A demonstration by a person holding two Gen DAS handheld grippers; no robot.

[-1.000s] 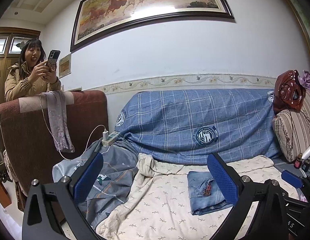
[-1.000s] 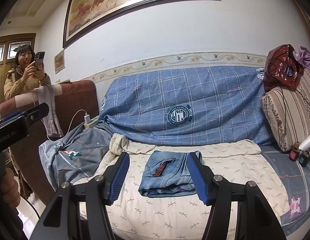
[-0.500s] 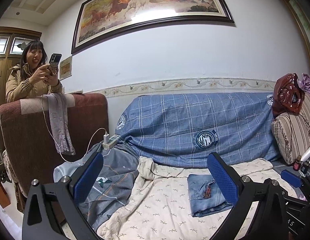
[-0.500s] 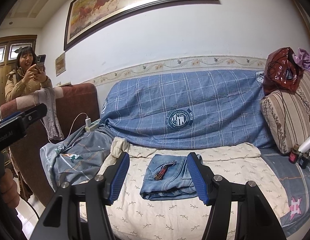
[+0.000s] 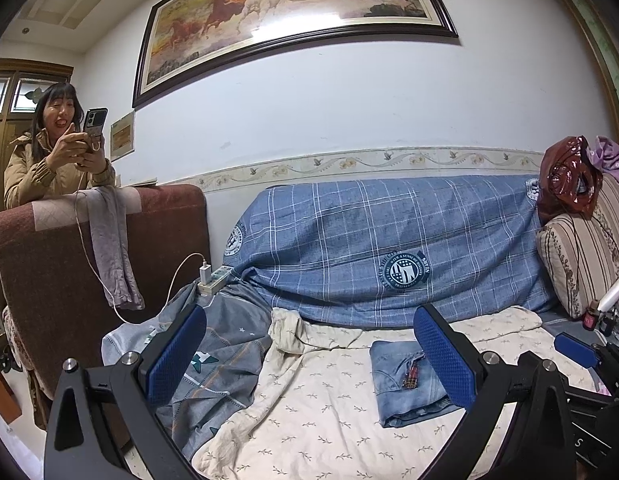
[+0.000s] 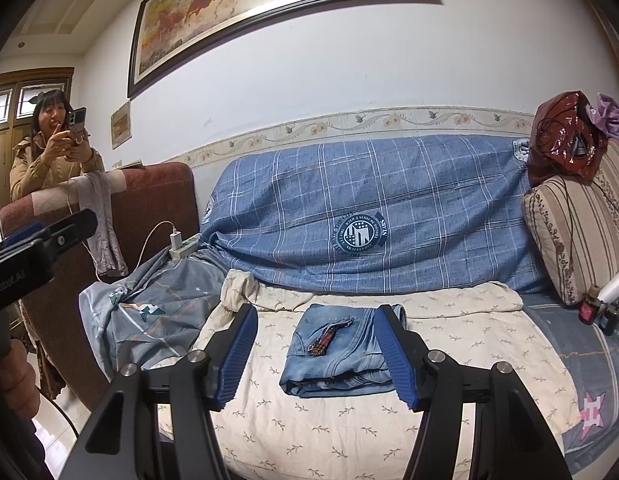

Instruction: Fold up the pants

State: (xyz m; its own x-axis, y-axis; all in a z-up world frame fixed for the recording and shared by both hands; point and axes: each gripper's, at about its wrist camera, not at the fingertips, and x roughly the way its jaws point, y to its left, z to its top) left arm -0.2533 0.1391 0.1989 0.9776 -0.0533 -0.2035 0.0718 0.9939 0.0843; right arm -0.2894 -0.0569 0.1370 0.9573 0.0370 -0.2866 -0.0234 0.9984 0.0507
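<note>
A pair of light blue jeans (image 6: 337, 354) lies folded into a small rectangle on the cream leaf-print sheet (image 6: 309, 432) of the sofa seat. A small dark red tassel rests on top. The jeans also show in the left wrist view (image 5: 405, 384), partly behind the right finger. My right gripper (image 6: 319, 354) is open and empty, held back from the sofa with the jeans seen between its blue pads. My left gripper (image 5: 309, 354) is open and empty, further left and back. The right gripper's tip (image 5: 575, 350) shows at the left view's right edge.
A blue plaid cover (image 6: 369, 216) drapes the sofa back. A grey quilt (image 6: 149, 320) is bunched at the left. A striped cushion (image 6: 577, 232) and red bag (image 6: 565, 144) sit right. A woman with a phone (image 5: 57, 152) leans behind a brown armchair (image 5: 69, 264); a power strip (image 5: 213, 280) lies nearby.
Both grippers have pulled back and up a little from the sofa; the folded jeans look smaller and lower in both views. Both grippers stay open.
</note>
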